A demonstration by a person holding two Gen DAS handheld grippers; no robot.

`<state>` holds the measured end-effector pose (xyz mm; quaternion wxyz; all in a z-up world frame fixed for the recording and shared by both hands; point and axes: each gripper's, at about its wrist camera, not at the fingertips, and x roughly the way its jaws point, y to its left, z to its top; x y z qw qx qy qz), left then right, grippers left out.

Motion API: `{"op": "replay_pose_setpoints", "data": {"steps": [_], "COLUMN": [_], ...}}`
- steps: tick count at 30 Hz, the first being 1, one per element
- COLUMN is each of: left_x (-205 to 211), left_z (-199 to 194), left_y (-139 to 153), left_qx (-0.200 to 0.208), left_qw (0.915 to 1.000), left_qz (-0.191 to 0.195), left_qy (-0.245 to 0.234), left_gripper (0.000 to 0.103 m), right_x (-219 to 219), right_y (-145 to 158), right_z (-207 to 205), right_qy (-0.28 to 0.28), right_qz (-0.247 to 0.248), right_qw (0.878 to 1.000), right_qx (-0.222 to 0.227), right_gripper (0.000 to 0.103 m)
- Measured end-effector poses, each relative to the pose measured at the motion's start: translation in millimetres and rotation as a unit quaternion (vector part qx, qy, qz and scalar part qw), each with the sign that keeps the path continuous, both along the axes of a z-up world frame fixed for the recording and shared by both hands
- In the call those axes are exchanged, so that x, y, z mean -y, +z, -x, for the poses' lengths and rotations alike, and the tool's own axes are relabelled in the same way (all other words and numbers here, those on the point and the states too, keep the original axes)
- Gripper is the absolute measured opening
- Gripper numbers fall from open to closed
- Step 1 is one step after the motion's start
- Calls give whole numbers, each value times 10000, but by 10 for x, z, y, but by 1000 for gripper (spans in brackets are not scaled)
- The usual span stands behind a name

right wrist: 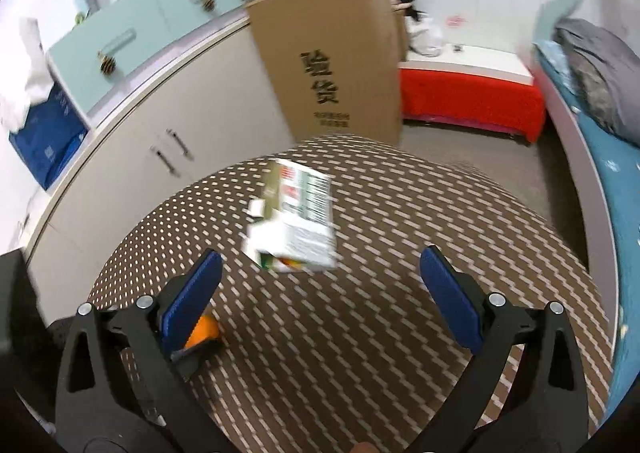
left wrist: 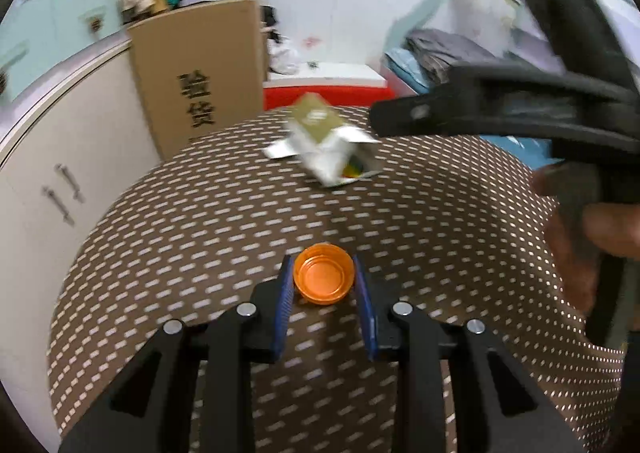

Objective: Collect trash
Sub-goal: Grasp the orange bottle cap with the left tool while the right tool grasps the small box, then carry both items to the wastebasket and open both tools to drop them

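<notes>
My left gripper (left wrist: pixel 323 273) is shut on an orange bottle cap (left wrist: pixel 324 275), its blue pads pressing both sides, just above the brown dotted tablecloth (left wrist: pixel 200 237). A torn white and green carton (left wrist: pixel 324 141) lies open further back on the table. My right gripper (right wrist: pixel 320 273) is open and empty, hovering above the table with the carton (right wrist: pixel 296 221) just ahead between its fingers. The cap (right wrist: pixel 204 329) shows partly behind the right gripper's left finger. The right gripper's body (left wrist: pixel 520 105) shows at the upper right in the left wrist view.
A tall cardboard box (right wrist: pixel 332 57) stands beyond the table's far edge. White cabinets (right wrist: pixel 160 125) run along the left. A red low bench (right wrist: pixel 472 101) and a blue bed (right wrist: pixel 616 157) lie at the right.
</notes>
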<state>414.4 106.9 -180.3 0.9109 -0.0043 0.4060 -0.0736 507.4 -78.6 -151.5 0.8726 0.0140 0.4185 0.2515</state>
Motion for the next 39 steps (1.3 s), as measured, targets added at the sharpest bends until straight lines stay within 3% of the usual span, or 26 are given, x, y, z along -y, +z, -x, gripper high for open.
{"op": "replay_pose_setpoints", "data": {"steps": [5,6,7,9,12,19,28,33,39], "left_x": [-367,-414,-439,-470,-455,1,1243,1959,2875], "left_z": [139,162,170,231,301,522,851,953,1023], "left_y": [90,110,120,163,233,523,936,1026,970], "left_qx": [97,114,128,168,249,584,994,921,819], "left_qw": [9991,9990,9988,9985,9982,9977,9918,9839,9741], "left_qz": [74,81,91,138,190,280,352,651,439], "left_qy": [401,435,460,502,519,192,-723,-1387,-2061], "left_gripper": [28,28,28,28,28,29,29,29,29], "right_x": [-542,-597,-667,-693,-567,310,1812,2585,3350], "right_y": [-167,-189,-236,-323,-321,90,746,875,779], "right_z": [-184,-201,-225,-239,-126,471,1397,1795,2083], "right_qy": [185,186,193,97,98,-173,-881,-1469,-2237], "right_qz": [274,379,580,882,690,-6,-660,-814,-911], "right_qw": [9995,9991,9981,9961,9975,9997,9904,9800,9644], "right_qx": [-23,2,5,-24,-134,160,839,1065,1081], "right_gripper": [94,79,55,52,51,51,51,51,52]}}
